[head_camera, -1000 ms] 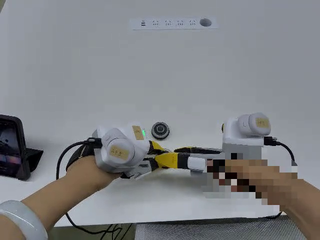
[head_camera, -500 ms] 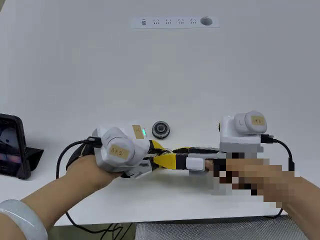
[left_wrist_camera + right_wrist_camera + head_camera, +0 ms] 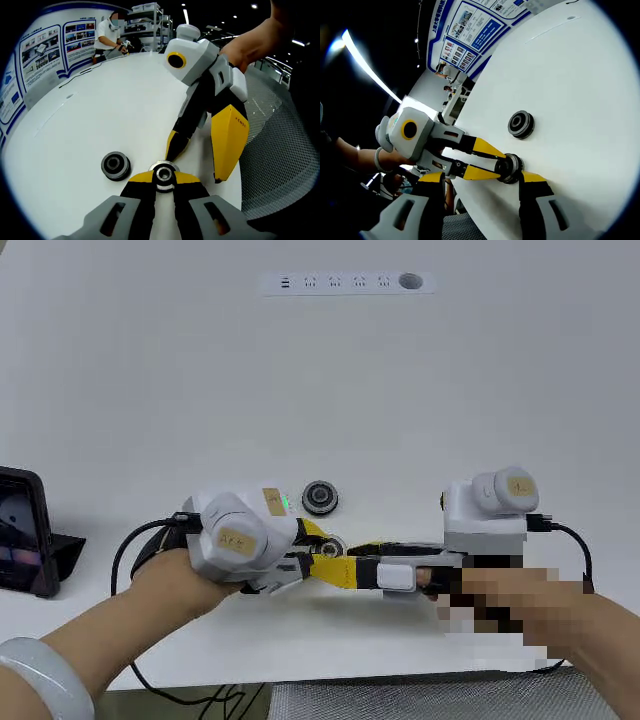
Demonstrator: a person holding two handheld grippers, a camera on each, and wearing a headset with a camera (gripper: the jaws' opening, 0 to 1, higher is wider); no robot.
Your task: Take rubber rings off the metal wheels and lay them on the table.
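Right gripper [image 3: 338, 556] shifted slightly; wheel [image 3: 164, 174] axis upright.

white left claw [image 3: 325, 546], black cable [image 3: 124, 546], pale bangle [image 3: 42, 680]

Phone [image 3: 22, 530] half off left edge; held wheel [image 3: 328, 546] partly behind left tongs [image 3: 318, 552].

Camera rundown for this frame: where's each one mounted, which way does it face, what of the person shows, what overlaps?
Head view: on the headset, facing forward and down at the table; forearms, left tool and right tool show.
Left gripper view: on the left tool, facing along its jaws, shut on a wheel; right tool at right.
Right gripper view: on the right tool, rolled, facing its open jaws; left tool at left.
Shared: all three show the held wheel and the loose wheel.
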